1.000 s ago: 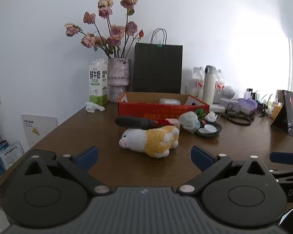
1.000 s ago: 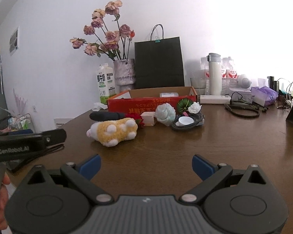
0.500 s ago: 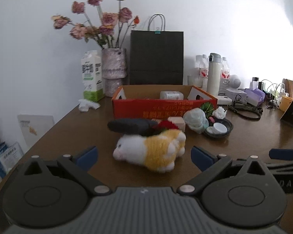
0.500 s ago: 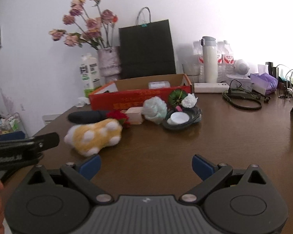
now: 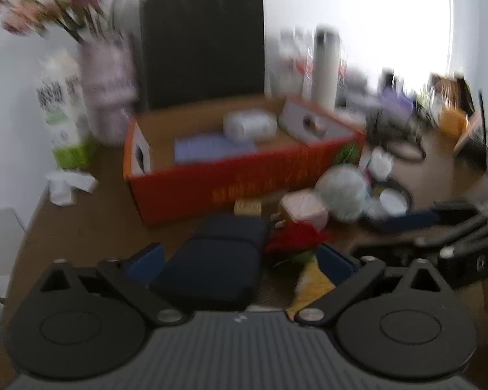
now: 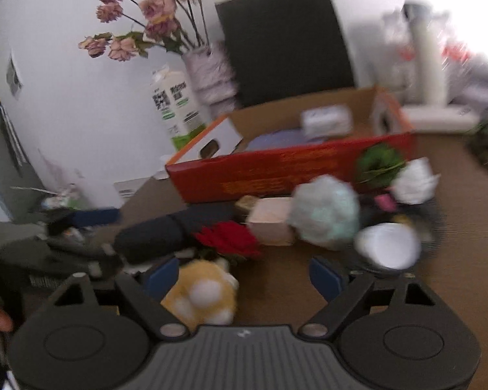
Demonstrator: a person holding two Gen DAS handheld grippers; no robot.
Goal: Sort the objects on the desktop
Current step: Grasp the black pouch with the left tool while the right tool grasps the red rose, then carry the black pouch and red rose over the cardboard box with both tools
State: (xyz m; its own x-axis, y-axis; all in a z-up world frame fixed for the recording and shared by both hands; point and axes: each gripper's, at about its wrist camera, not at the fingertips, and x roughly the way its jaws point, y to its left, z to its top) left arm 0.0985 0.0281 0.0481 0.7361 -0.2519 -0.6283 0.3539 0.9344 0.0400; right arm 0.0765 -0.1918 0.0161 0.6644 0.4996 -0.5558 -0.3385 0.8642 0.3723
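Observation:
A yellow and white plush toy (image 6: 205, 295) lies between the fingers of my right gripper (image 6: 244, 274), close to the left pad. The right pad stands apart from it and the jaws are closing. My left gripper (image 5: 240, 261) is open over a dark navy case (image 5: 211, 266), with a red flower (image 5: 292, 240) near its right finger. Behind these sit a pink box (image 6: 270, 224), a pale green fluffy ball (image 6: 325, 214) and a white round lid (image 6: 387, 243). The red cardboard box (image 6: 292, 169) stands at the back. Both views are blurred.
A milk carton (image 5: 61, 113), a vase of dried roses (image 5: 107, 91), a black paper bag (image 5: 201, 45) and a white flask (image 5: 323, 61) line the wall behind the box. A crumpled tissue (image 5: 68, 183) lies at the table's left edge. Cables and clutter fill the far right.
Both grippers have moved forward to the pile and tipped down. The plush now lies between the right fingers and the dark case between the left ones. The right jaws have narrowed slightly.

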